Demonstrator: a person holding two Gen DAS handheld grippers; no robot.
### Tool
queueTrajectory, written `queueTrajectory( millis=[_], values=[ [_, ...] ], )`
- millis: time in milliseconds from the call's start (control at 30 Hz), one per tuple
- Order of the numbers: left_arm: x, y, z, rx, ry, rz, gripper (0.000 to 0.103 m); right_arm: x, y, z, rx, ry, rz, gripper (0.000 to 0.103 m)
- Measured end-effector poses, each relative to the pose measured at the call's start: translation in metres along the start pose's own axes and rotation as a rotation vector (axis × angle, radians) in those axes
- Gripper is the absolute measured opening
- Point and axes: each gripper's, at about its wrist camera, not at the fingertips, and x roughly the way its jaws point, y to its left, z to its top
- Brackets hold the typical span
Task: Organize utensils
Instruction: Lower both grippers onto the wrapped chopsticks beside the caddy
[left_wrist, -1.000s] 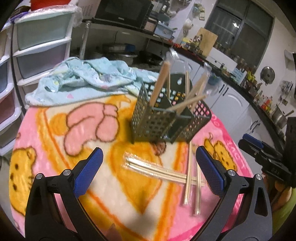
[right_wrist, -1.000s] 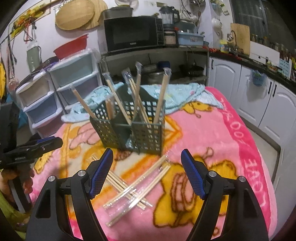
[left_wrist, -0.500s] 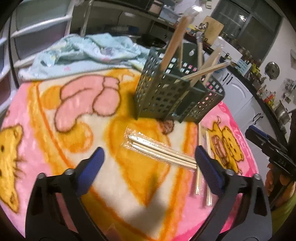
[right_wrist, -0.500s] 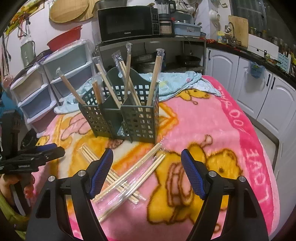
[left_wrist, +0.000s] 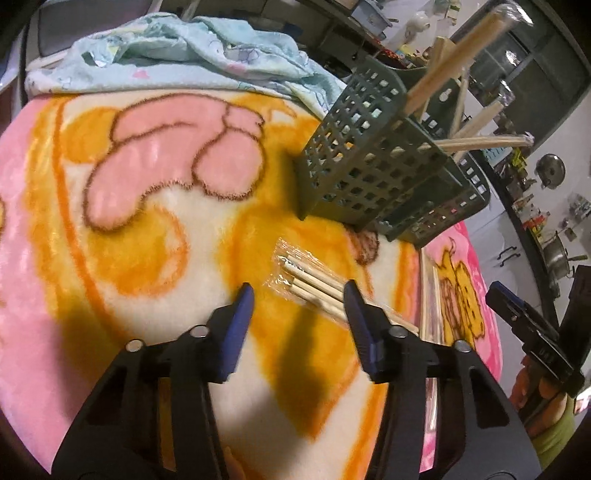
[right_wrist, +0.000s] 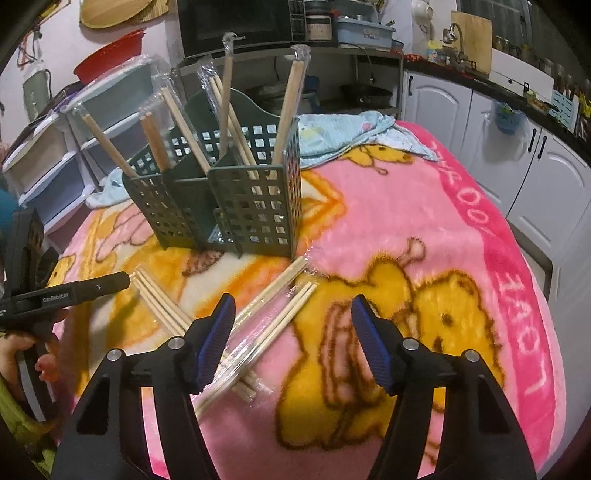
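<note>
- Kitchen cupboards, a microwave and drawer units are seen behind a round bench (right_wrist: 498, 258) covered by a pink cartoon blanket (left_wrist: 110, 221).
- At mid-bench a green caddy (right_wrist: 236, 206) stands upright, with wrapped chopsticks already leaning in its compartments.
- More wrapped chopsticks lie loose on the blanket in front of the caddy: one bundle (left_wrist: 314, 284) under the left gripper, two pairs (right_wrist: 280, 302) crossing it nearer the right.
- The left gripper (left_wrist: 297, 306) is held low with its jaws wide, nothing between them; the bundle's near end lies just ahead, in the gap.
- The bundle's long axis runs from that end away to the right and under the right jaw, so it is judged that a grasp across it can be made with little turning.
- The right gripper (right_wrist: 291, 317) is held higher, jaws wide and empty, the two pairs slanting beneath its left jaw.
- The left gripper is judged nearer to a pick.
</note>
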Motion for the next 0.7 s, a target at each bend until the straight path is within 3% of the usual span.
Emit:
queueTrajectory(
  millis=[200, 467, 700],
  values=[
    [0.005, 0.004, 0.001, 0.003, 0.002, -0.007, 0.032, 0.013, -0.001, 0.003, 0.009, 0.021, 0.01, 0.058],
    [0.006, 0.008, 0.003, 0.014, -0.001, 0.009, 0.016, 0.034, -0.011, 0.007, 0.059, 0.07, 0.015, 0.051],
    [0.006, 0.01, 0.003, 0.036, 0.001, 0.034, 0.006, 0.065, -0.026, 0.01, 0.152, 0.155, 0.052, 0.038]
  ],
)
